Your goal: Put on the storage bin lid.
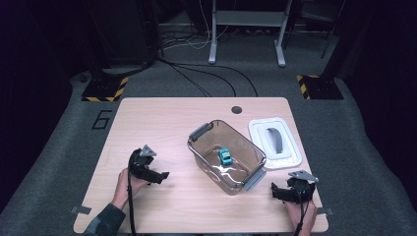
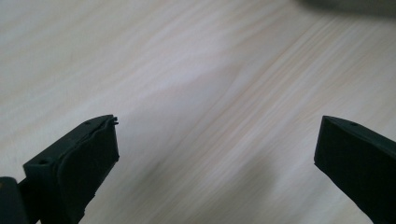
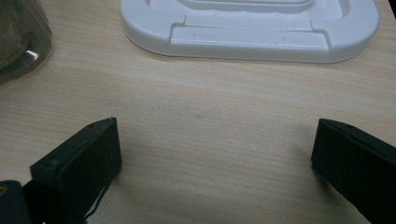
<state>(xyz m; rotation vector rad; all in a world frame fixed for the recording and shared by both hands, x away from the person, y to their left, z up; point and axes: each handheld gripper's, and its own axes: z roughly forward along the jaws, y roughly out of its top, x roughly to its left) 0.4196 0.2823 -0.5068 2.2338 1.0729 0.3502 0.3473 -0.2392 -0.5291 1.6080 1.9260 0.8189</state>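
A small teal toy car (image 1: 225, 156) is seen inside the clear tub (image 1: 204, 147) at the middle of the bench (image 1: 147, 118). The white lid (image 1: 255, 129) is laid just beside it. The left claw (image 1: 162, 175) and the right claw (image 1: 275, 192) are both held wide open, with nothing gripped, above bare wood.

Filling the middle of the high view: a pale wooden table (image 1: 147, 123), with a small dark round hole (image 1: 236, 109) near its far edge, just right of centre. Small metal brackets (image 1: 80, 210) at its lower corners. Around it, grey carpet (image 1: 373, 162), marked with a dark "6" (image 1: 101, 119) left of the tabletop. Higher up, yellow-and-black striped base plates at the left (image 1: 104, 90) and right (image 1: 318, 87). Between them, black cables (image 1: 206, 78) snaking across the floor. Top centre, a grey metal frame (image 1: 214, 49) on two legs.
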